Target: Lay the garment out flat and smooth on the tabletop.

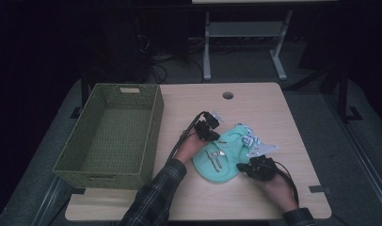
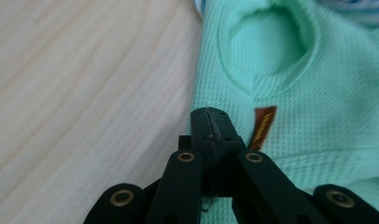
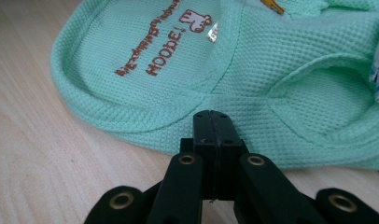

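Observation:
A small mint-green waffle-knit garment (image 1: 222, 157) lies on the wooden table (image 1: 264, 106), with brown lettering (image 3: 152, 63) on it and an orange-brown tag (image 2: 263, 127). My left gripper (image 1: 215, 134) is at the garment's upper left edge. In the left gripper view its jaws (image 2: 209, 115) are pressed together over that edge, below a round opening (image 2: 271, 44), and I see nothing between them. My right gripper (image 1: 241, 166) is at the garment's lower right. Its jaws (image 3: 212, 116) are shut just above the hem (image 3: 145, 123), with nothing gripped.
A blue-and-white striped cloth (image 1: 253, 141) lies against the garment's far right side. A green woven basket (image 1: 154, 136) stands on the left of the table with nothing in it. A cable hole (image 1: 228, 95) sits near the far edge. Bare wood lies beyond the garment.

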The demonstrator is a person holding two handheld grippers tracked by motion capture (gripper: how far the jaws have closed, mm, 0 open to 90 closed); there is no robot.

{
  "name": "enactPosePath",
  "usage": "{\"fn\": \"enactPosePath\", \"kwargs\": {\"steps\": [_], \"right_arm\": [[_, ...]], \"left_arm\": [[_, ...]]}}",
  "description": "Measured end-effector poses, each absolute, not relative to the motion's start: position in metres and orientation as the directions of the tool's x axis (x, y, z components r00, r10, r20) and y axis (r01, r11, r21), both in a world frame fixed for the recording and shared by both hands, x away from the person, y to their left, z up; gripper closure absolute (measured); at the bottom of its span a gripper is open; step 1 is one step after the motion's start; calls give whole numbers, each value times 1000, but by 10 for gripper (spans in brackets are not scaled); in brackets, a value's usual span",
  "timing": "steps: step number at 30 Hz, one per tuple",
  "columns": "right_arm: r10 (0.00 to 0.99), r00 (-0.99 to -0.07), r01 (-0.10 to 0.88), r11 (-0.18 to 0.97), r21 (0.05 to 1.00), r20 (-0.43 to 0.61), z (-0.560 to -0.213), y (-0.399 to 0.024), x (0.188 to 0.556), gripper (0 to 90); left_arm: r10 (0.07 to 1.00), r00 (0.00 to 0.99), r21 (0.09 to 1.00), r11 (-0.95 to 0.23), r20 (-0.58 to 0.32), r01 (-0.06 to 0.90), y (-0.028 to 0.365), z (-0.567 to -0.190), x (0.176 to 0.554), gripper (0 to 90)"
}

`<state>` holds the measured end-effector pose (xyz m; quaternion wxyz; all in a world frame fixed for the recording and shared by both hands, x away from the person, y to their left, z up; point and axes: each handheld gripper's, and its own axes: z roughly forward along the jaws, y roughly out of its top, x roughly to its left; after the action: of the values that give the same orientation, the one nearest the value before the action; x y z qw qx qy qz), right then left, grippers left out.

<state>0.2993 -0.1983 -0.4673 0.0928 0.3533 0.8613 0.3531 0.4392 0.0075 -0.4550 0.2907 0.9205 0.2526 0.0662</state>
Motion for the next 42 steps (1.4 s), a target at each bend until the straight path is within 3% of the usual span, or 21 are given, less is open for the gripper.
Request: {"fn": "enactPosePath", "kwargs": {"steps": [16, 35, 38, 42], "right_arm": [[705, -702, 574, 475, 667, 101, -467, -213, 304, 898], [756, -647, 609, 432, 665, 102, -466, -240, 323, 869], [758, -644, 593, 409, 694, 103, -459, -242, 324, 850], [757, -643, 597, 399, 696, 118, -447, -243, 337, 806]], "left_arm": [[527, 848, 555, -691, -51, 463, 31, -454, 408, 896], [470, 874, 558, -696, -119, 451, 49, -452, 362, 893], [470, 872, 577, -678, -136, 455, 54, -446, 361, 869], [449, 884, 600, -673, -132, 432, 58, -439, 353, 761]]}}
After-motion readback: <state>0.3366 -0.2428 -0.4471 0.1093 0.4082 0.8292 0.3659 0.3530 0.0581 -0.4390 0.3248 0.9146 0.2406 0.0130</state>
